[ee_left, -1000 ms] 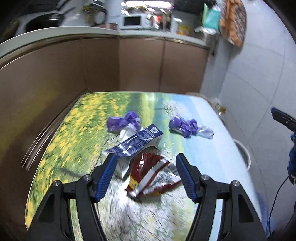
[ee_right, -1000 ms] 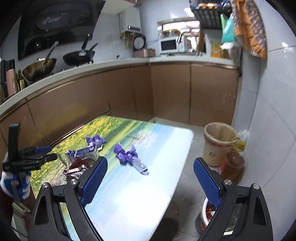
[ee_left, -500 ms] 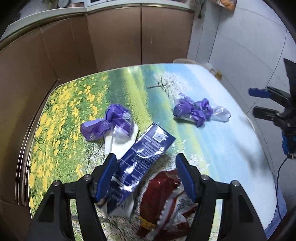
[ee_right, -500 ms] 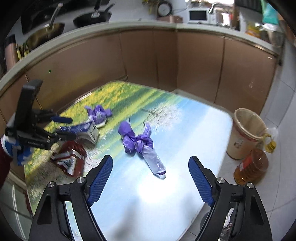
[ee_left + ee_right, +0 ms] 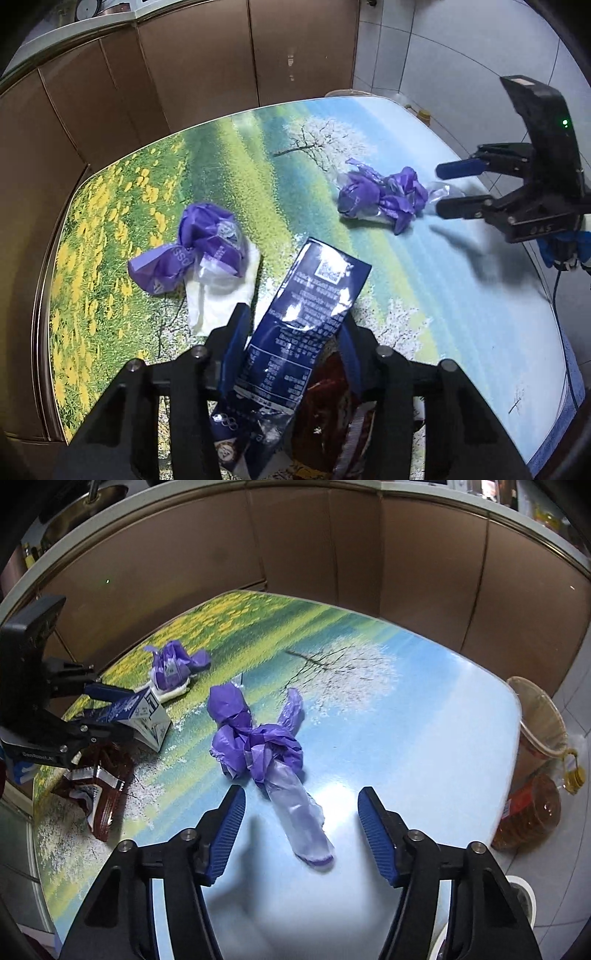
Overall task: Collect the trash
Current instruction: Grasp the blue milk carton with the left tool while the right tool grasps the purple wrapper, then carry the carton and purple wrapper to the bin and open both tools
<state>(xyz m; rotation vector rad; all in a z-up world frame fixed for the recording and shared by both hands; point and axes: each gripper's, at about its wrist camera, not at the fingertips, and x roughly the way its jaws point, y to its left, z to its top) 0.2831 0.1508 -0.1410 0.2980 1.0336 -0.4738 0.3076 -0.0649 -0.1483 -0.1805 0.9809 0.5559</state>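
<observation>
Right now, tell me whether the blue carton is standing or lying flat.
Neither: the blue carton is tilted, squashed, between the closing left gripper's fingers, its far end on the table.

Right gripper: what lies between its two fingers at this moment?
In the right wrist view, the clear tail of the knotted purple plastic bag lies between the closing fingers of the right gripper, on the table. The pads do not touch it yet.

Brown cabinet doors (image 5: 295,550) are curving around behind a table (image 5: 424,738) that is showing a printed meadow scene. Pale wall tiles (image 5: 443,55) are reflecting the light. A countertop (image 5: 480,513) is running above the cabinets.
</observation>
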